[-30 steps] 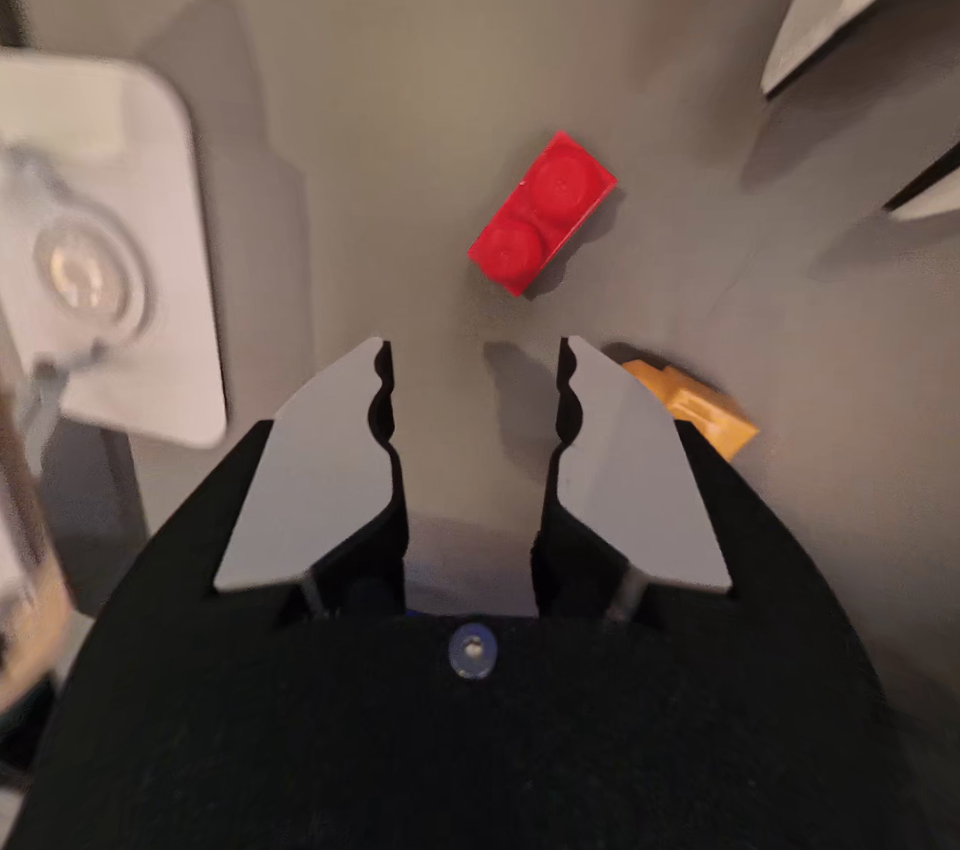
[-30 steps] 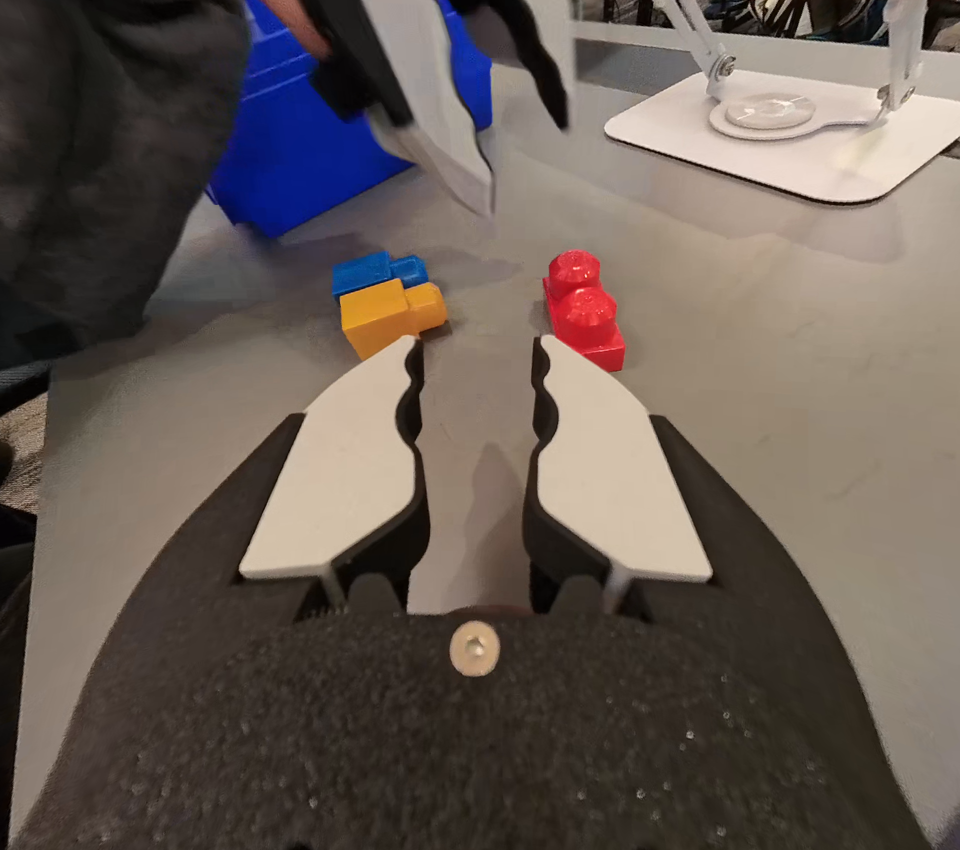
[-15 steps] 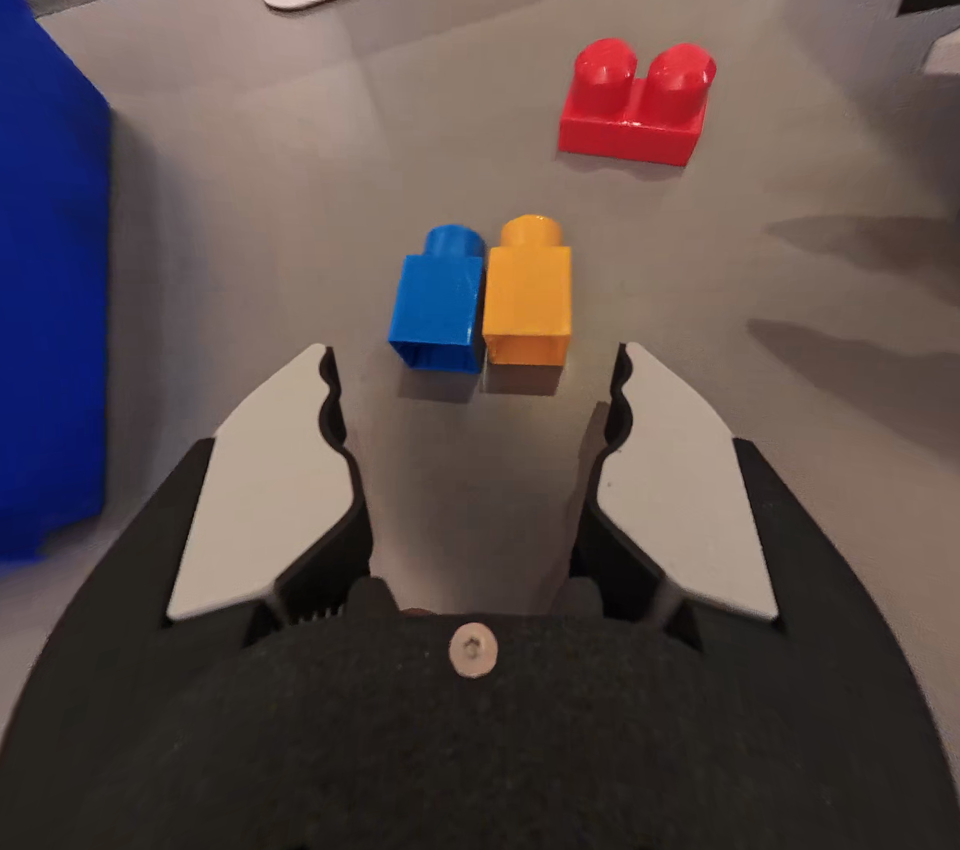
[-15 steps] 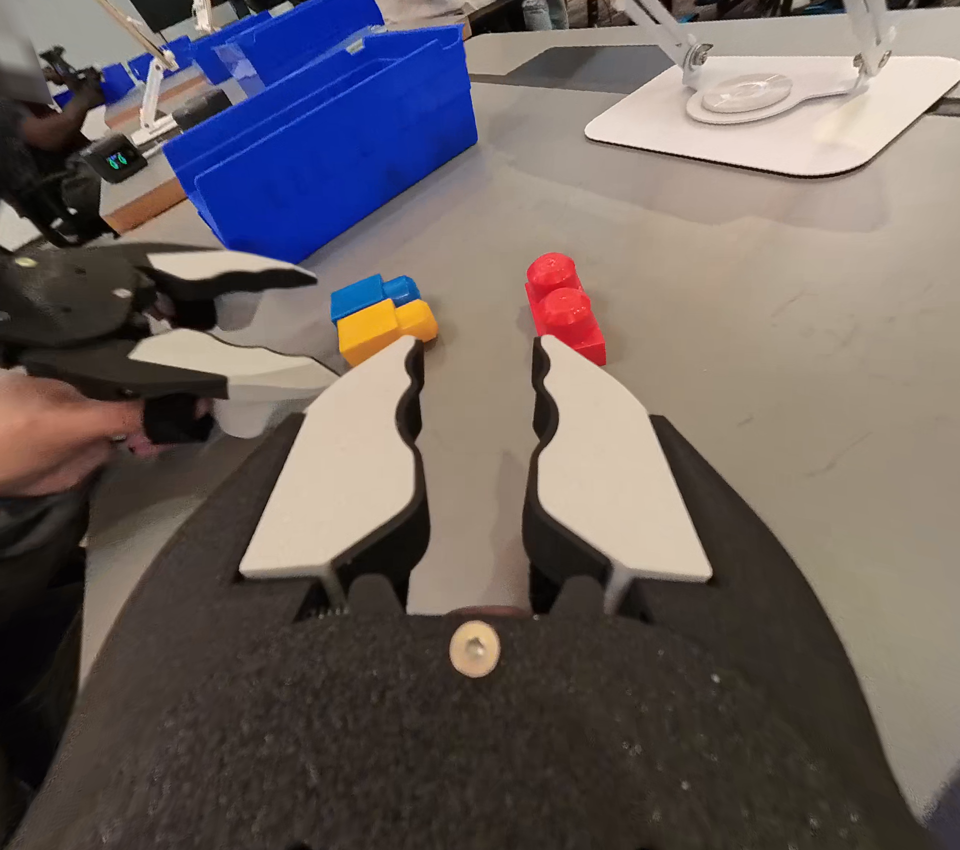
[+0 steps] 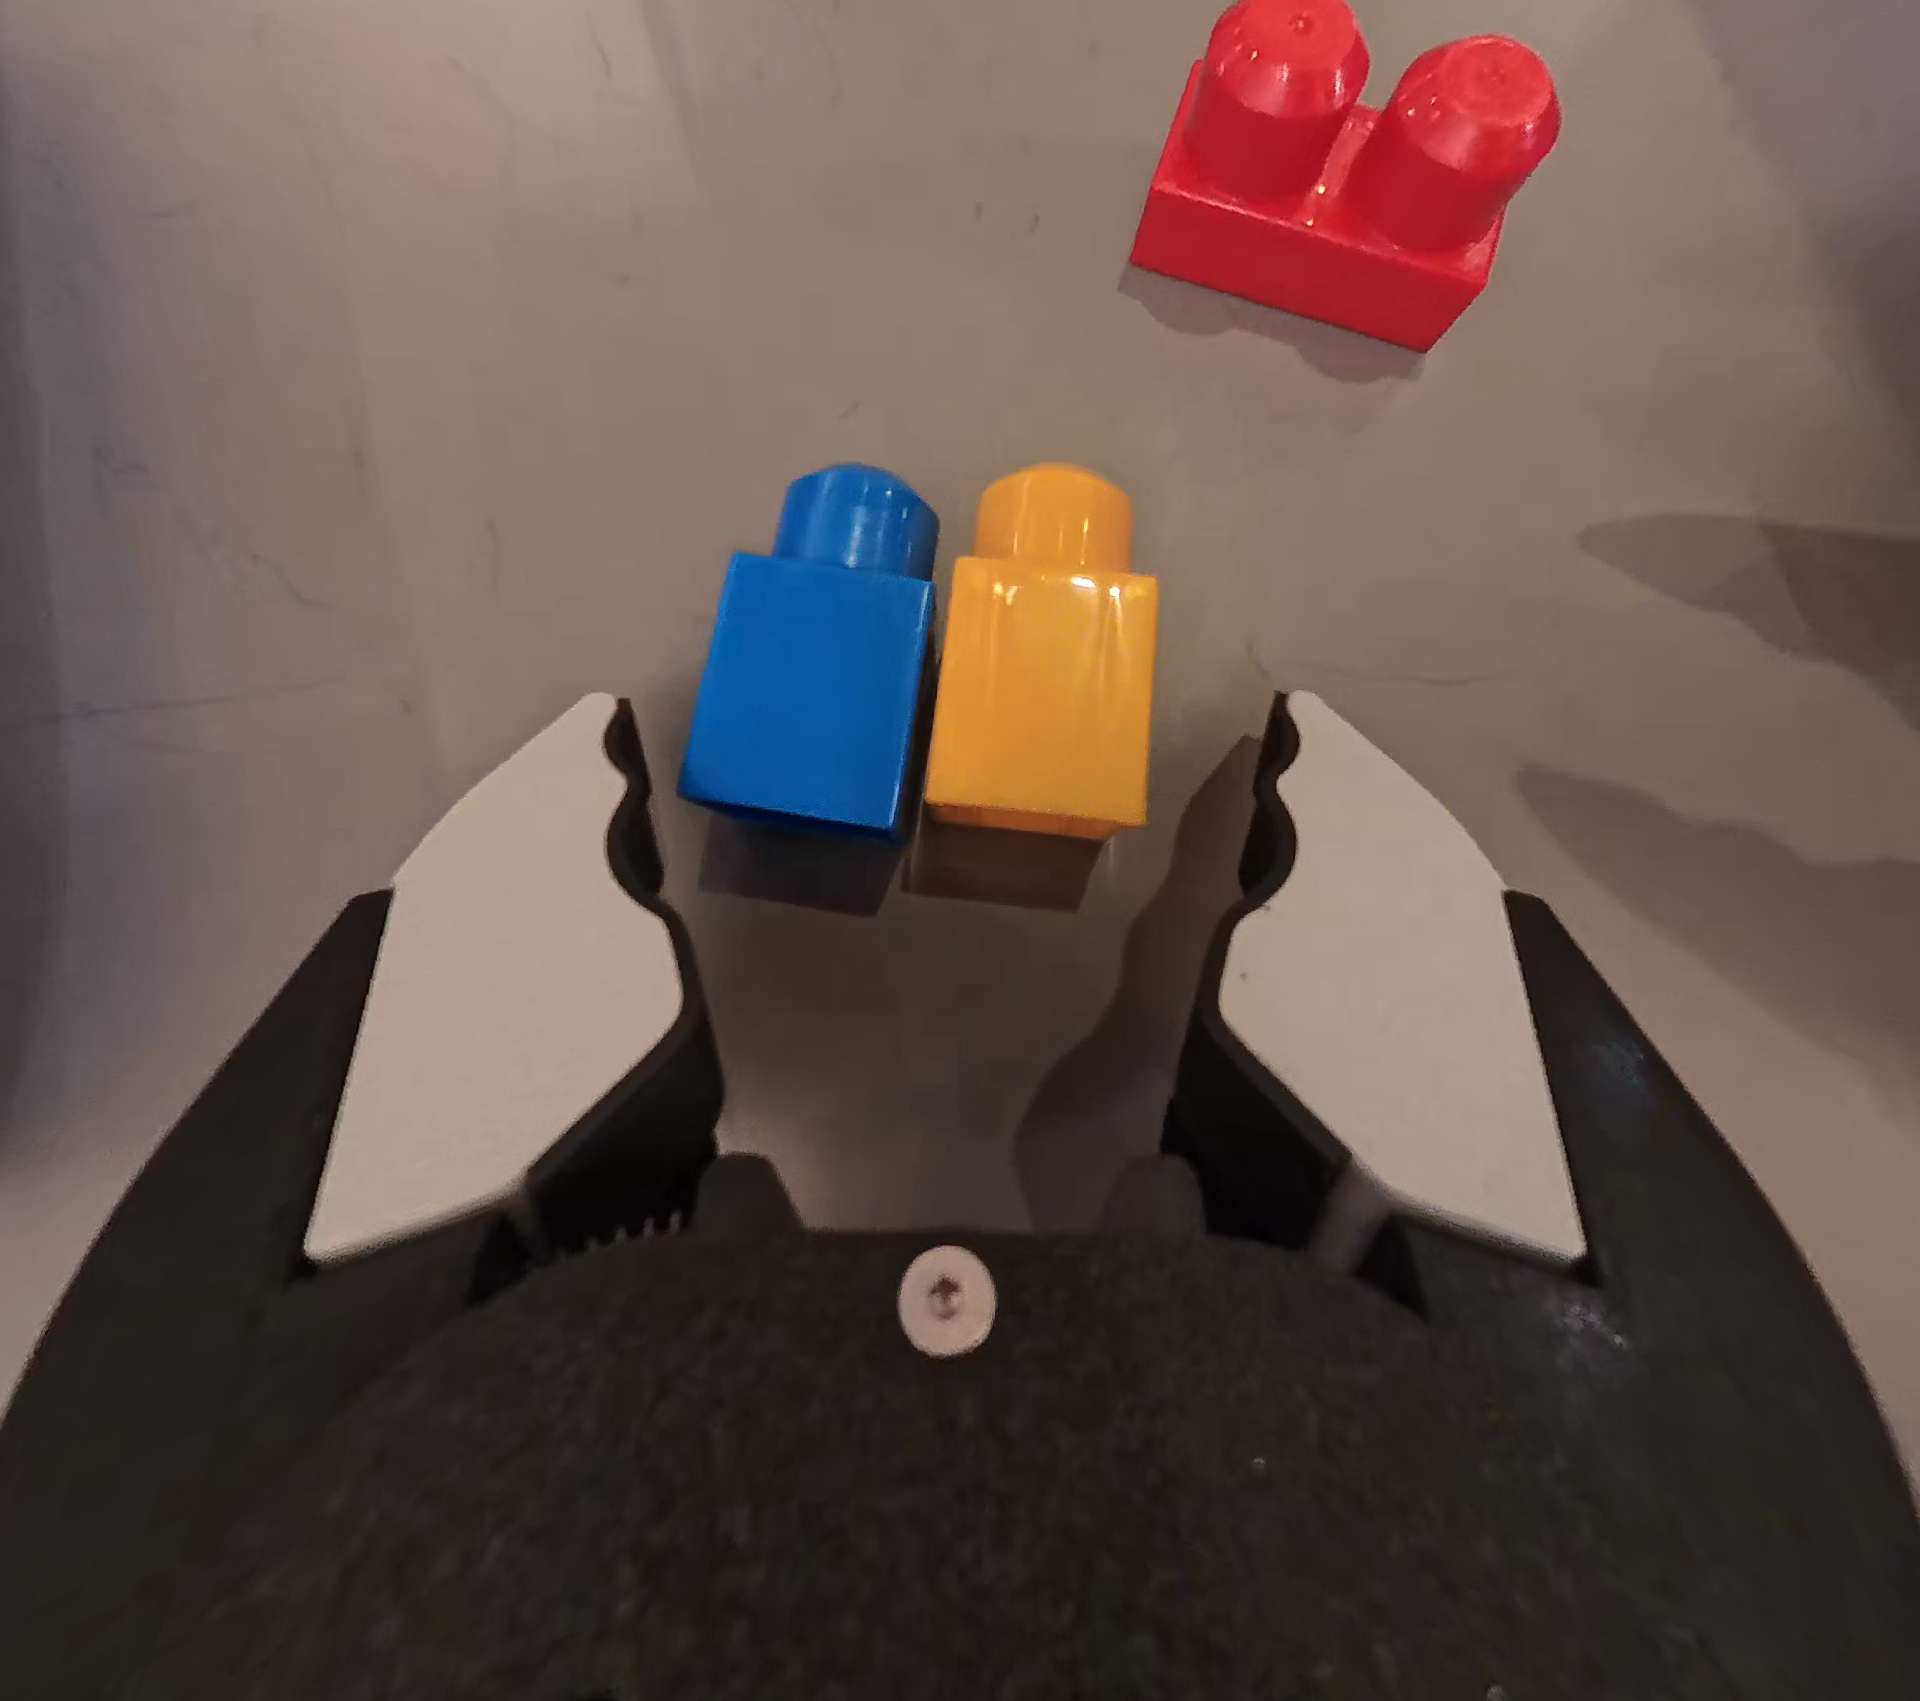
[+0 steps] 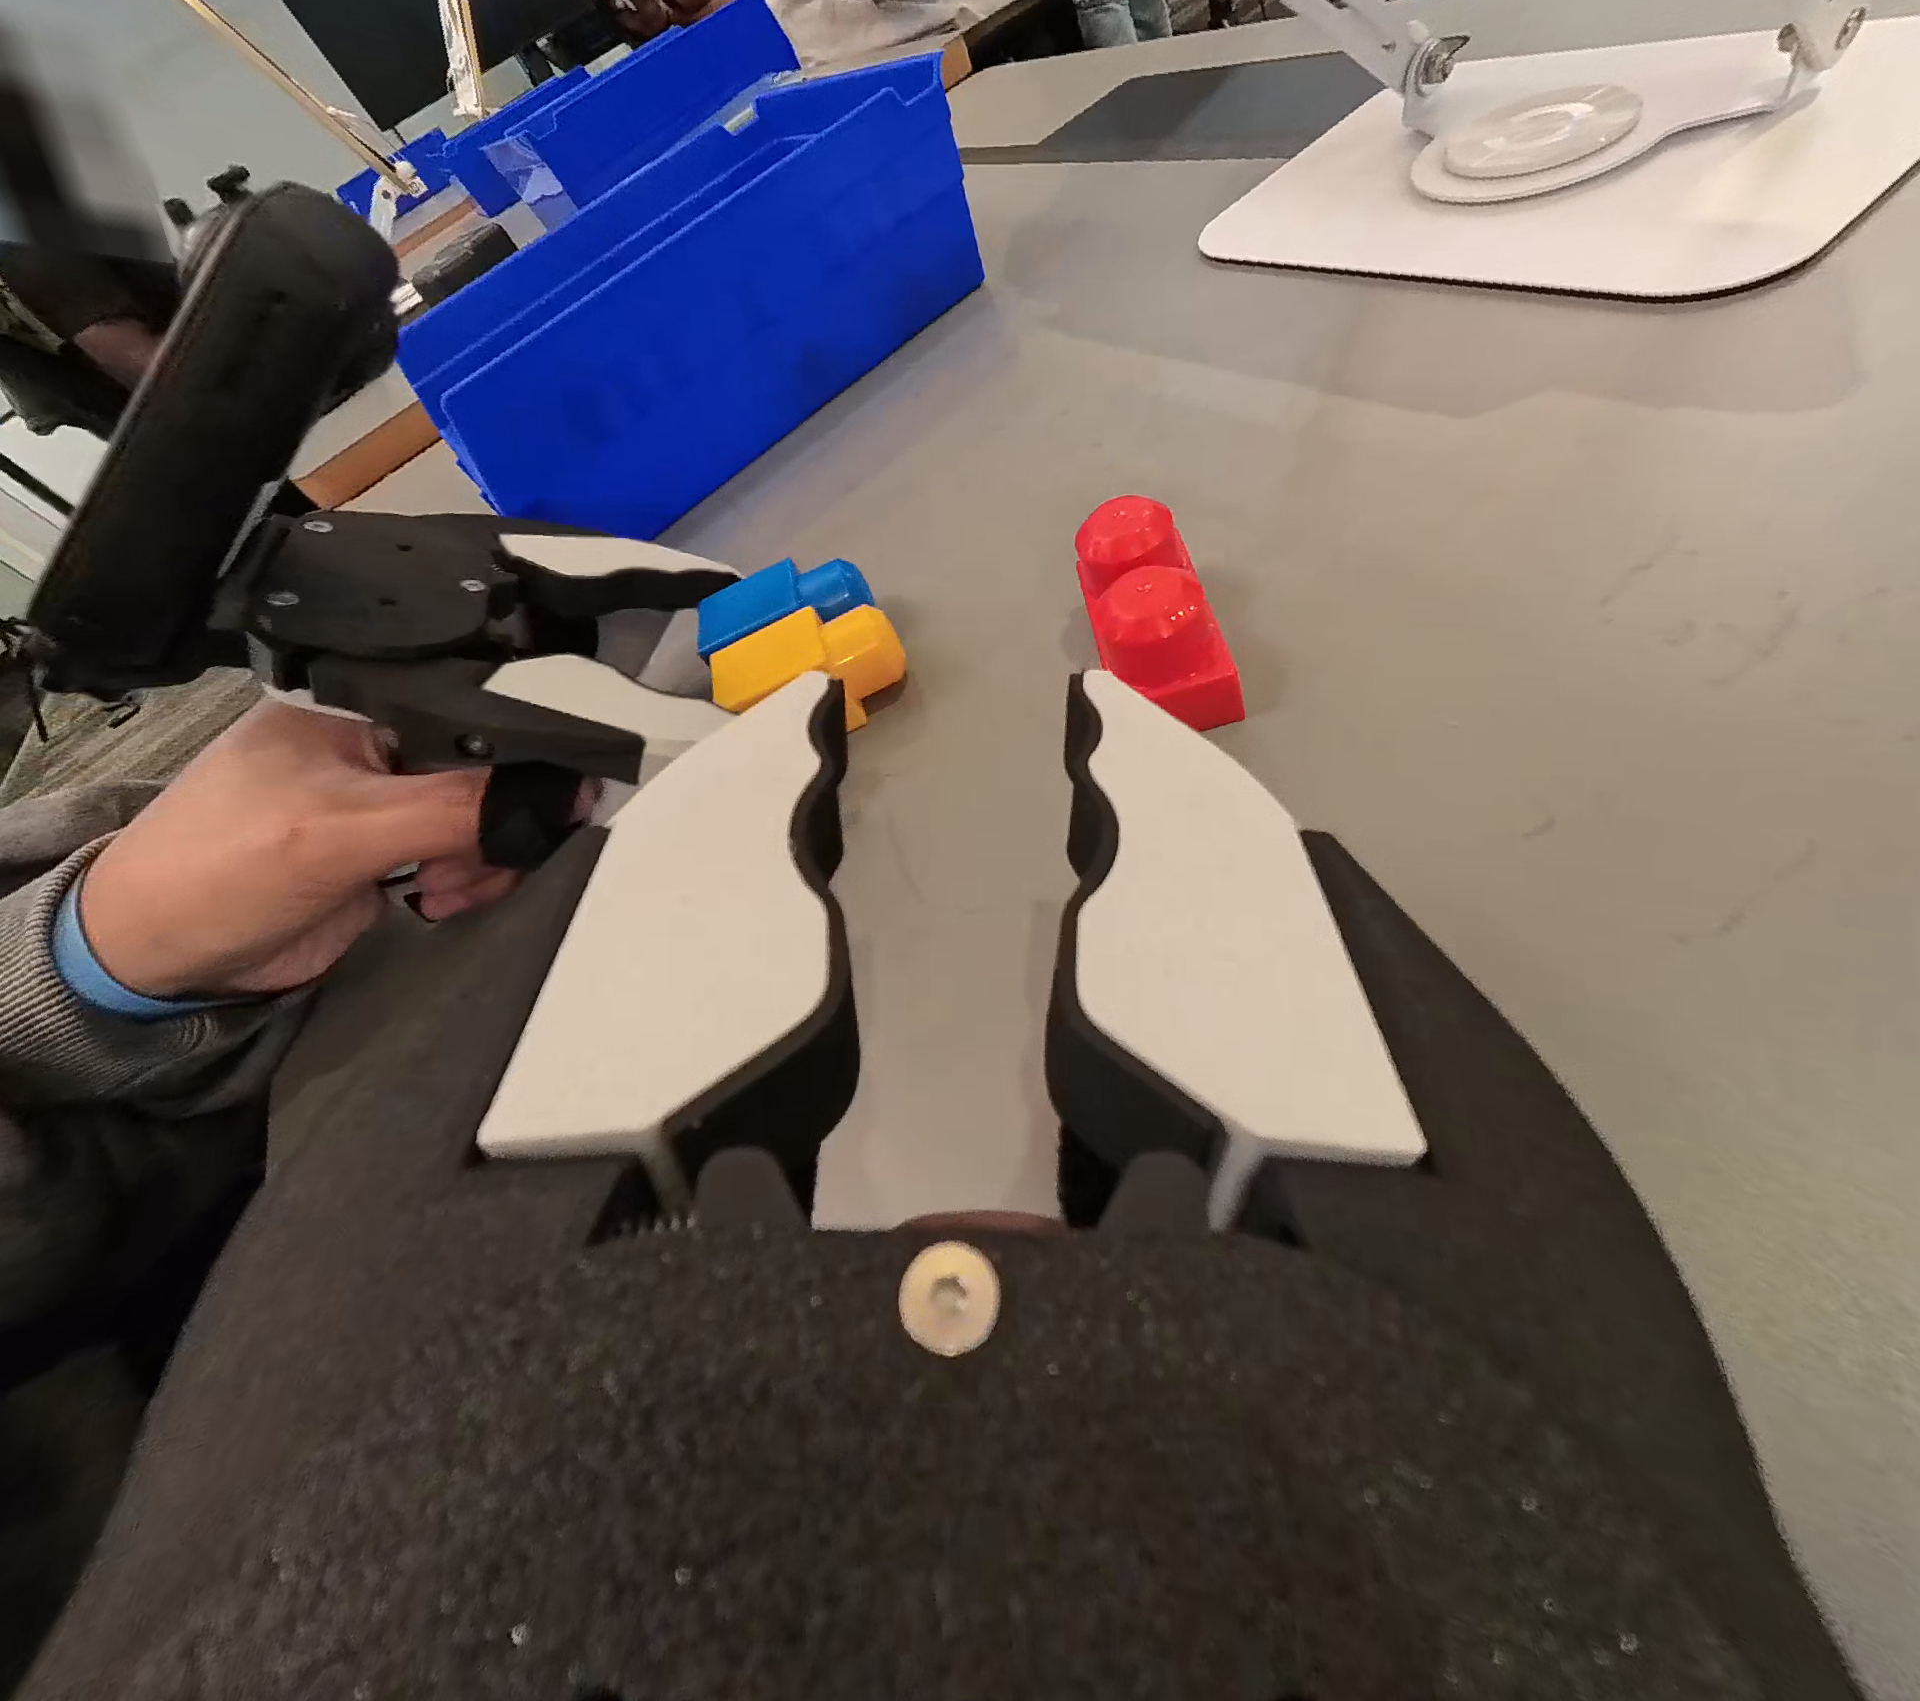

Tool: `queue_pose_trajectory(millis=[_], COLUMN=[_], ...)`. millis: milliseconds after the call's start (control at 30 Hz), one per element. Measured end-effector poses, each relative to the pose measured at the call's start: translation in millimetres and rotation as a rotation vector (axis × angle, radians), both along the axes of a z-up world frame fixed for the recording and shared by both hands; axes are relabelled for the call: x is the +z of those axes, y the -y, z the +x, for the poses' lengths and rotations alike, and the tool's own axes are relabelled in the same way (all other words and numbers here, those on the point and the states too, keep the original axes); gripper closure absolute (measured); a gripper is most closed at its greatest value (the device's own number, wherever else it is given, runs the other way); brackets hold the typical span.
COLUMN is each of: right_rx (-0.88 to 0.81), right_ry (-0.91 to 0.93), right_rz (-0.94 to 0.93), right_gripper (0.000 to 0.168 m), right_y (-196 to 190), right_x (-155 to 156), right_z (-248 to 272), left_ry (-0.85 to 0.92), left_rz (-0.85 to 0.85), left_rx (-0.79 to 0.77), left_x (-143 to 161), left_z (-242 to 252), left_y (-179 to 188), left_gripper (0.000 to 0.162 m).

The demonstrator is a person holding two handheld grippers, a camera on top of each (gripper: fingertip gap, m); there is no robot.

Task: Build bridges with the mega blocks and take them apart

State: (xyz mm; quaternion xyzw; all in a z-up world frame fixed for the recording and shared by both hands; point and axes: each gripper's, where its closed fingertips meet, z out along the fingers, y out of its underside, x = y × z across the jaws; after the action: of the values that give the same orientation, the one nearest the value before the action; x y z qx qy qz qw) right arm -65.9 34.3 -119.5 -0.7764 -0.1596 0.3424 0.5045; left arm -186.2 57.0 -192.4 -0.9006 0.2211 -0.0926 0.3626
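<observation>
In the left wrist view, the left gripper (image 5: pixel 951 742) gapes wide and empty just short of the blue block (image 5: pixel 805 701) and orange block (image 5: pixel 1044 701), lying touching; best to narrow onto one. In the right wrist view, the right gripper (image 6: pixel 951 701) waits empty, jaws parted, with the red block (image 6: pixel 1158 612) upright just beyond its tip.

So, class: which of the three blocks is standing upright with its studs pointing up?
The red block, the only two-stud one. The blue block and orange block lie on their sides, side by side.
</observation>
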Motion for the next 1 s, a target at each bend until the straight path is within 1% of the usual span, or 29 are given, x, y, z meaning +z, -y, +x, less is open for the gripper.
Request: queue_pose_trajectory(millis=[133,167,667,733,833,1000], right_rx=[0.002,0.003,0.011,0.014,0.014,0.021], right_ry=[-0.008,-0.007,-0.007,-0.004,-0.002,-0.006], right_rz=[-0.003,-0.004,-0.007,-0.011,-0.014,-0.021], right_gripper=[0.128,0.128,0.128,0.127,0.127,0.127], right_y=[0.4,0.5,1.8,1.9,2.0,2.4], right_x=[0.4,0.2,-0.2,-1.2,-2.2,-2.7], right_z=[0.0,-0.3,-1.6,-2.2,-2.1,-3.1], left_ry=[0.003,0.000,-0.034,-0.040,-0.053,-0.079], left_rz=[-0.008,-0.010,-0.023,-0.034,-0.051,-0.066], left_rx=[0.005,0.004,0.006,0.001,-0.009,-0.041], left_x=[-0.9,-1.2,-0.5,-0.8,-2.1,-2.1], left_z=[-1.0,-1.0,-3.0,-1.2,-1.5,-2.0], left_y=[-0.7,-0.7,-4.3,-5.2,-6.4,-5.4], left_gripper=[0.072,0.074,0.071,0.073,0.080,0.081])
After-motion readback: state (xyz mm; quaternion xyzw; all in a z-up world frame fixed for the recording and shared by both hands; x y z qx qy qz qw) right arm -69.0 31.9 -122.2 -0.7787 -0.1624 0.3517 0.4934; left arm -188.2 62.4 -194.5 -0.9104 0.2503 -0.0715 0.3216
